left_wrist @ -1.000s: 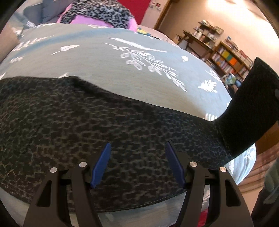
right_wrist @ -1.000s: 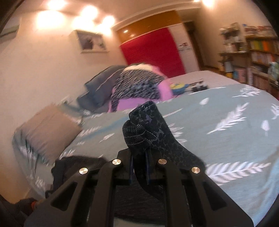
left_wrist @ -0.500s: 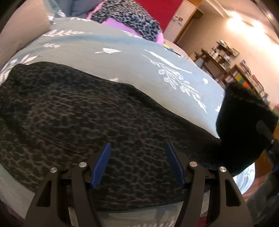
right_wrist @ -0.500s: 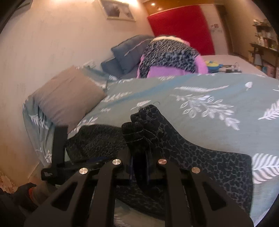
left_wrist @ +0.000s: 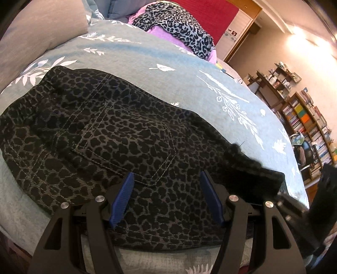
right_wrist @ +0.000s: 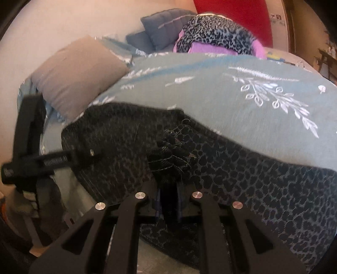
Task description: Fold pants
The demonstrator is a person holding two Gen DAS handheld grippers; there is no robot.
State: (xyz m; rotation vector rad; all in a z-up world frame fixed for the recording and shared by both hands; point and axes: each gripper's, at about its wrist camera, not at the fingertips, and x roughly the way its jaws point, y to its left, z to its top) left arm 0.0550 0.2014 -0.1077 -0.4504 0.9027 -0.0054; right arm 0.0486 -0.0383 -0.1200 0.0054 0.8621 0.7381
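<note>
Pants (left_wrist: 130,147) lie flat on the bed (left_wrist: 189,84), long axis running across it, waist end w/ back pocket toward the grey pillow (right_wrist: 78,73). Right tool (right_wrist: 168,202) clamps a bunched hem, jaws just easing apart a bit, cloth between them. Left tool (left_wrist: 166,198) hangs over the seat, jaws apart, nothing pinched. Bookshelves (left_wrist: 305,118) along the far wall, red door (left_wrist: 210,10) behind, leopard & purple pile (left_wrist: 179,25) at the bed's far end.

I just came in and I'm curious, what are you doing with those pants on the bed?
A person is folding dark leopard-print pants on the bed. The right gripper is pinching a bunched leg end and carrying it over the rest of the pants; its jaws have just been opening a little. The left gripper hovers open above the back pocket.
</note>
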